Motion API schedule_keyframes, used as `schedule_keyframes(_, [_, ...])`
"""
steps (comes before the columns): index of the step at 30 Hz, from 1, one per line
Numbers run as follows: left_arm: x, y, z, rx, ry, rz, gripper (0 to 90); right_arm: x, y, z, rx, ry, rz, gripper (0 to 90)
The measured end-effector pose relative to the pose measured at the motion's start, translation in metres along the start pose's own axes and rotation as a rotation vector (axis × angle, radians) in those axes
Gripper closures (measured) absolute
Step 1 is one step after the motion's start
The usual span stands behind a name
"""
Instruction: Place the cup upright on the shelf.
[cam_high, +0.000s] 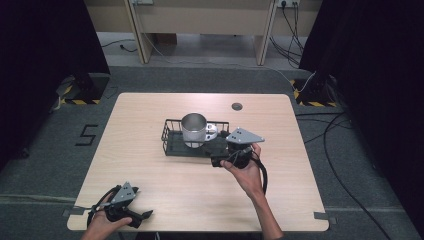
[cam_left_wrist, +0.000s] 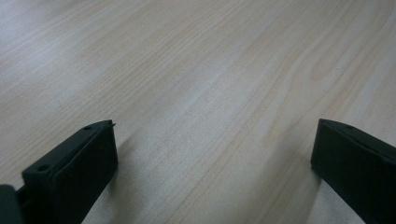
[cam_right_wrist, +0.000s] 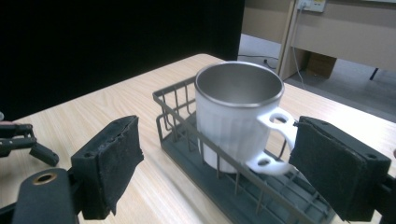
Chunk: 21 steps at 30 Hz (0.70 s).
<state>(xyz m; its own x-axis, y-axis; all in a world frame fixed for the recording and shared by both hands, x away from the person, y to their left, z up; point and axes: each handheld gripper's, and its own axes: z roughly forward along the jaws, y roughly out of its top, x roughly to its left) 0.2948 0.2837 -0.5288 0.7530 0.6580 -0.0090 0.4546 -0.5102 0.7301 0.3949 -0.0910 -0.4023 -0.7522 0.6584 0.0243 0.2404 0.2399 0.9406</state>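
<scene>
Resting left gripper (cam_high: 131, 215): jaws wide — bare table (cam_left_wrist: 196, 84) between.
Right gripper (cam_right_wrist: 219, 172): jaws wide — mug (cam_right_wrist: 236, 116) in basket (cam_right_wrist: 177, 135) just ahead.

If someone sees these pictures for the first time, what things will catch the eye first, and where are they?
The eye goes first to the white mug with a shiny metal inside, standing upright in a dark wire basket near the middle of the wooden table. Next is the right gripper, open and close to the basket, one jaw beside the mug's handle. The left gripper is at the near left edge, open over bare wood.
</scene>
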Motion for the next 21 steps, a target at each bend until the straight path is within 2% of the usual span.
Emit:
schedule_keyframes(11, [0.0, 0.0, 0.0, 0.0, 0.0, -0.002, 0.0, 0.003, -0.02, -0.019, -0.015, -0.01, 0.025, 15.4])
schedule_keyframes(21, [0.0, 0.0, 0.0, 0.0, 0.001, -0.003, 0.0, 0.006, -0.04, -0.034, -0.009, -0.034, 0.026, 15.4])
